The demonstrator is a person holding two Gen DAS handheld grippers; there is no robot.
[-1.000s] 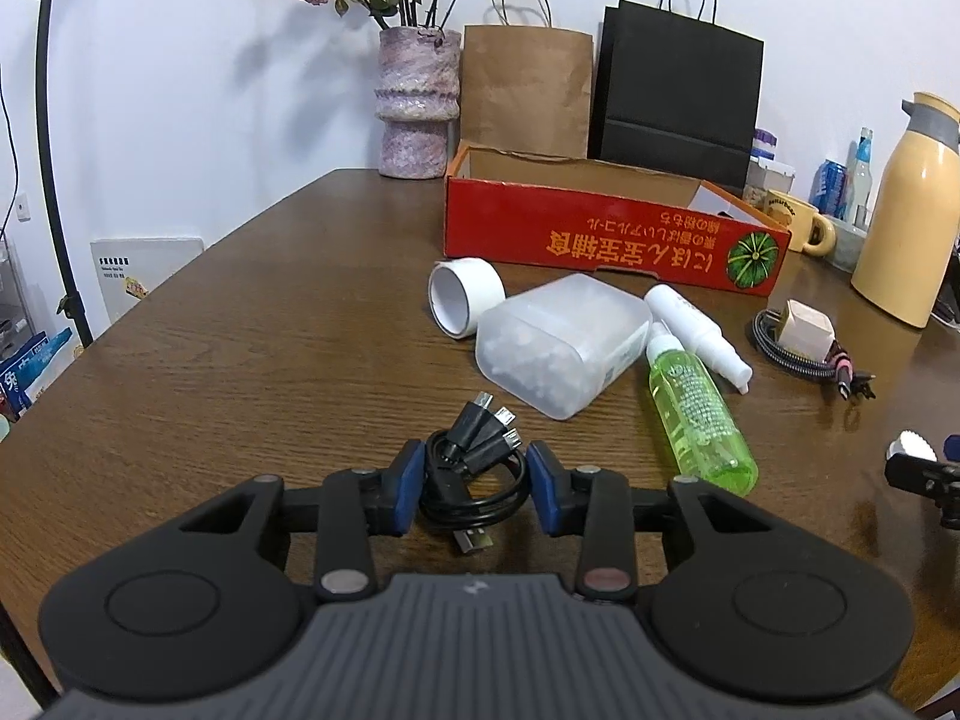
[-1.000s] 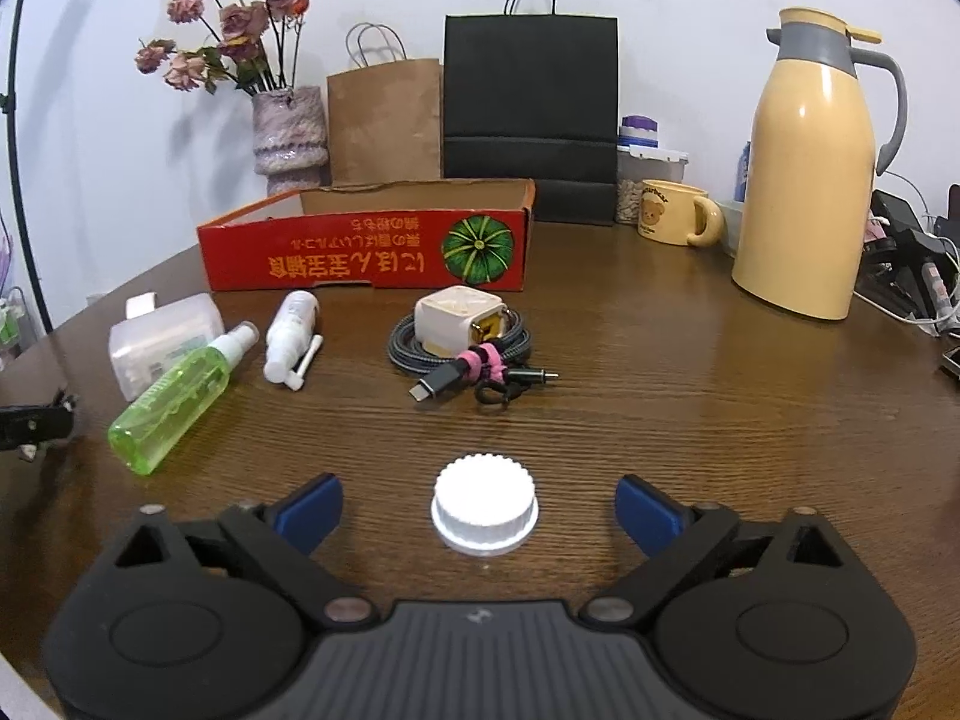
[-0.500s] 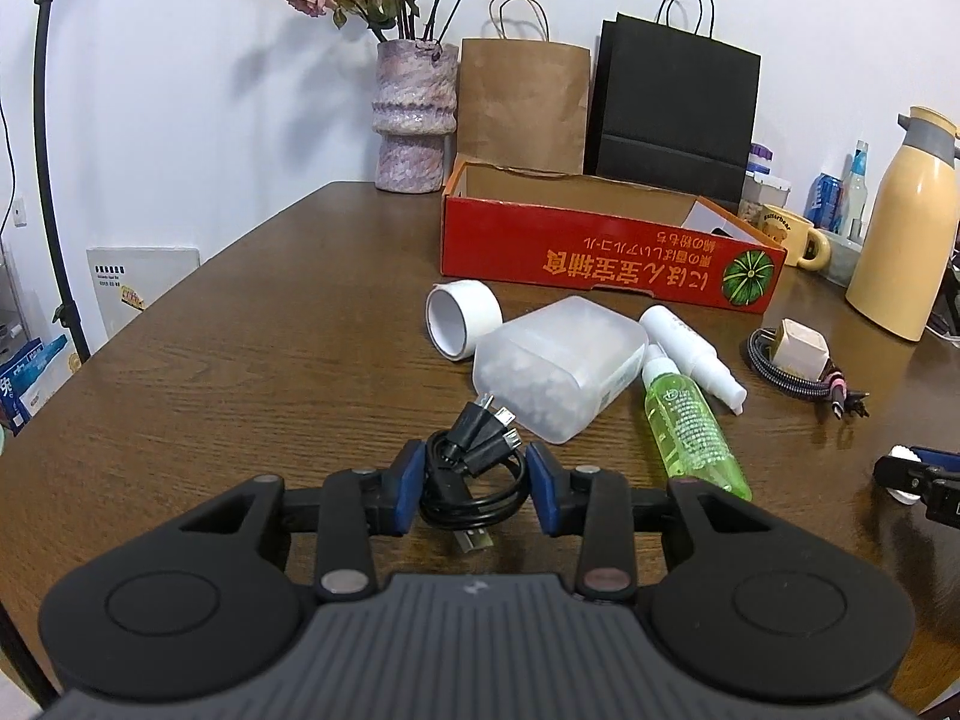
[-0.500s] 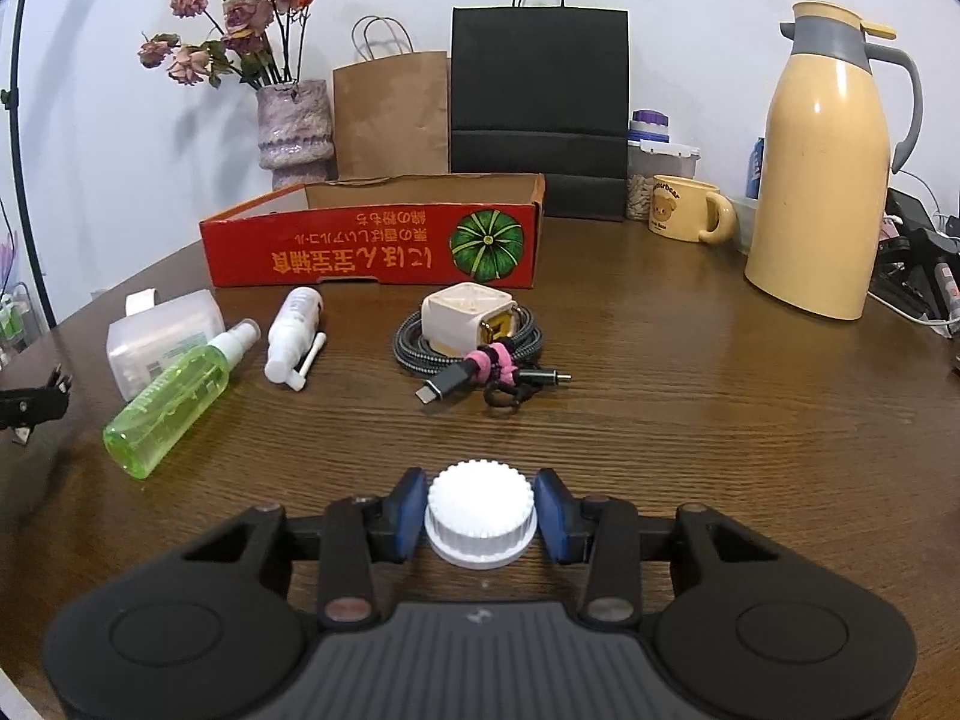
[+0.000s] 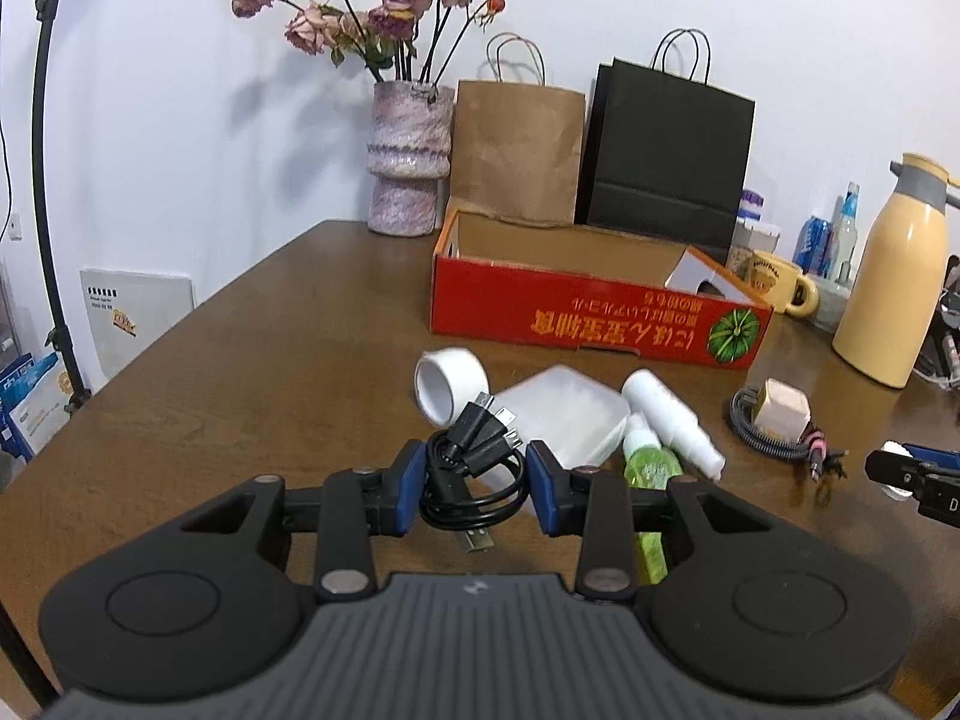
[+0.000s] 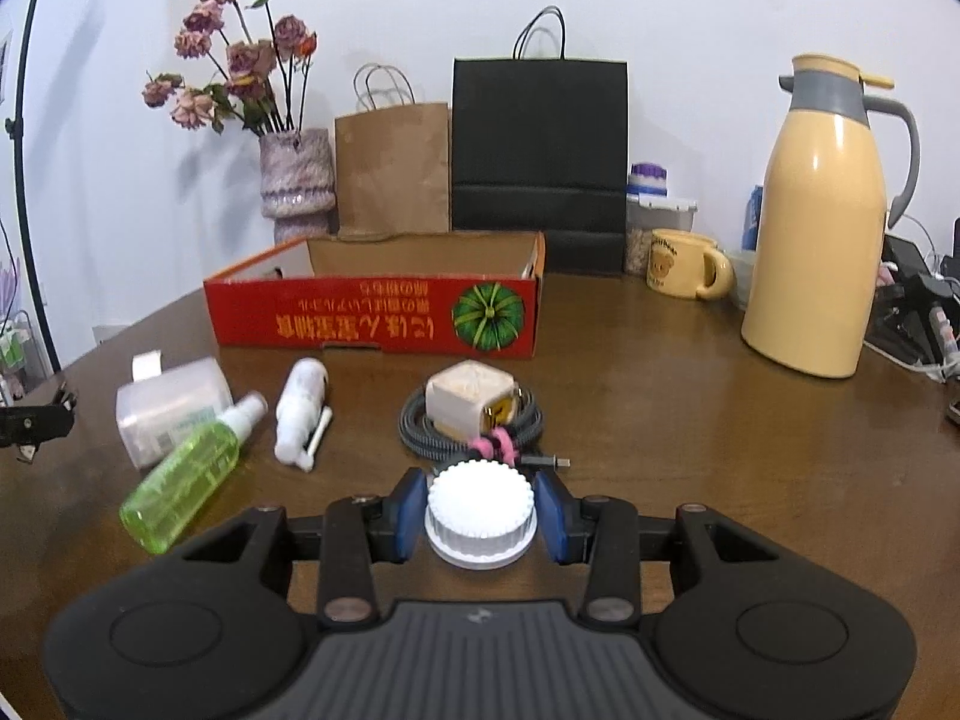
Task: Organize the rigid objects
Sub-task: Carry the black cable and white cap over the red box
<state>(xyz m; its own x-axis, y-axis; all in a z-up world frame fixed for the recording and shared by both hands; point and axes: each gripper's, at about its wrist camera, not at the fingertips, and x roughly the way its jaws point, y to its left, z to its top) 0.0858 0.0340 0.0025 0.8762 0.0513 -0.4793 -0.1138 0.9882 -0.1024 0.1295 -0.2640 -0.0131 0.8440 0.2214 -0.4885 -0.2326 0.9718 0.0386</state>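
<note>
- A brown wooden bench [image 6: 690,420] carries everything in both wrist views.
- An open red cardboard box [image 6: 372,318] sits toward the back of the bench, its inside mostly bare. Judged from the task, it is the likely place for the loose items. Being thin card, it would probably slide or buckle if pushed.
- A frosted plastic container [image 6: 171,402] lies on its side to the left. It looks light and stiff with smooth walls, so taking it across its narrower faces seems safest.
- A green spray bottle [image 6: 186,480] lies touching that container. Clear, round and probably slippery, it is best gripped across the body, not the thin nozzle.
- A white spray bottle [image 6: 300,408] lies just beside the green one. It looks light and rigid, and would roll if nudged.
- A cream cube-shaped charger [image 6: 468,399] rests on a coiled grey cable [image 6: 420,432] near the bench's middle. The cube has flat, firm faces. The cable is limp and may trail.
- A white tape roll [image 5: 447,384] lies near the container, stiff and light.
- The left tongs [image 5: 474,486] are clamped on a coiled black cable [image 5: 471,471], held just in front of the container. The coil is soft and springy, and its loose plugs stick up, so it could slip free.
- The right tongs [image 6: 480,519] are clamped on a white ridged cap [image 6: 480,510], just in front of the charger. It is hard and light, and its ribbed edge should give good hold.
</note>
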